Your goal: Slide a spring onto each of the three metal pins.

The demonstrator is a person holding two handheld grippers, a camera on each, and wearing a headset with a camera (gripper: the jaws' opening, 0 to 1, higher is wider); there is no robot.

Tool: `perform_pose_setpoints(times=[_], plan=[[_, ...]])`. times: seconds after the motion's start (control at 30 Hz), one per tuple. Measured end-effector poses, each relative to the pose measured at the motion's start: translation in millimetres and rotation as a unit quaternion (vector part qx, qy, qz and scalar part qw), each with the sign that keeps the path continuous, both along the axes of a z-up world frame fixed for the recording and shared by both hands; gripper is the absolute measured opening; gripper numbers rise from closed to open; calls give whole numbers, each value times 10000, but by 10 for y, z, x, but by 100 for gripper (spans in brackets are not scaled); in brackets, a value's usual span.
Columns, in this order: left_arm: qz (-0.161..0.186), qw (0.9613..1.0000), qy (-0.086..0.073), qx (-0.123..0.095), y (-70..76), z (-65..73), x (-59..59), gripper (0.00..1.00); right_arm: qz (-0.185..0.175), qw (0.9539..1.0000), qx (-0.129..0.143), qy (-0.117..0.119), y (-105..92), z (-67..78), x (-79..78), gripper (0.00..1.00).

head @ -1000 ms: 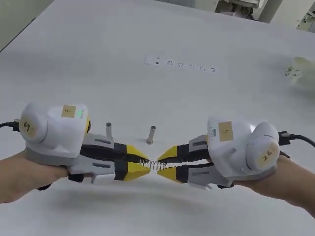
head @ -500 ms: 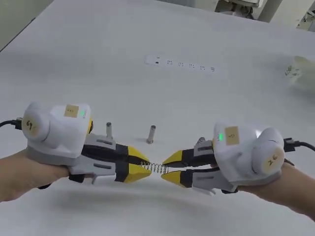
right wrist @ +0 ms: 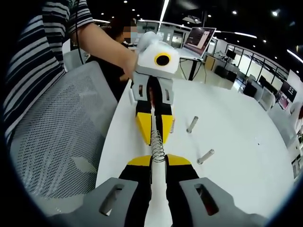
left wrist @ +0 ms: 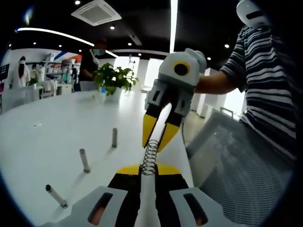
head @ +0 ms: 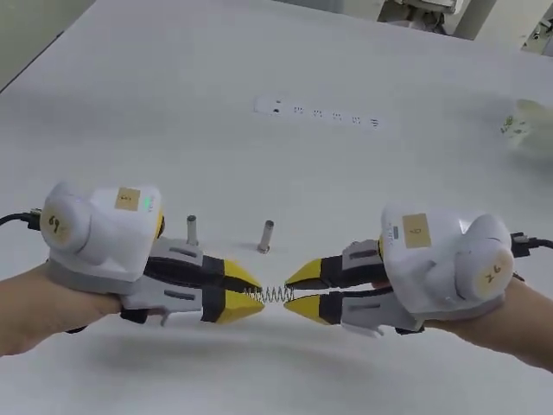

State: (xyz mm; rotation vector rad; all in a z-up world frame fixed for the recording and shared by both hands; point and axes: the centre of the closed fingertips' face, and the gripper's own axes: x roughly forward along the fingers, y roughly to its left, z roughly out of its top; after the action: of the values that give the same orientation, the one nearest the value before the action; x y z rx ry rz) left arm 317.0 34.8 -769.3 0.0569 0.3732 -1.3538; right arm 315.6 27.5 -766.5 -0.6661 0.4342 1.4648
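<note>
Since the earlier frames the right gripper (head: 298, 290) has drawn slightly to the person's right, while the left gripper (head: 251, 294) sits almost where it was. The spring (head: 272, 294) is held in the air between the two, above the white table (head: 259, 164) and just in front of the metal pins (head: 266, 236). Each gripper has its yellow tips closed on one end of the coil, as both gripper views confirm. The spring is a slim, open-wound coil of bright wire, short, roughly level and nearly straight. The pins seen in the left gripper view (left wrist: 84, 160) stand upright and bare, so no spring appears fitted yet. To do this step well, avoid pulling the ends apart, since thin wire will likely deform. Free one end and keep a light grip on the other. Turn the coil upright, line its open bore up with a pin top, then lower it straight down without side load.
</note>
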Motion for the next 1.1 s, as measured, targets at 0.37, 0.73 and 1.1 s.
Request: perform_pose_setpoints(times=[0.37,0.73,1.1], plan=[[-58,9997,-83,222,19,-88,-13,2,193,9998,37,-53,116,78,-50,7],[-22,9996,-131,258,51,-77,3,2,297,9995,-7,-127,162,114,-41,7],[-43,9996,-144,219,40,-46,-13,2,425,9989,-144,-105,144,140,-50,7]])
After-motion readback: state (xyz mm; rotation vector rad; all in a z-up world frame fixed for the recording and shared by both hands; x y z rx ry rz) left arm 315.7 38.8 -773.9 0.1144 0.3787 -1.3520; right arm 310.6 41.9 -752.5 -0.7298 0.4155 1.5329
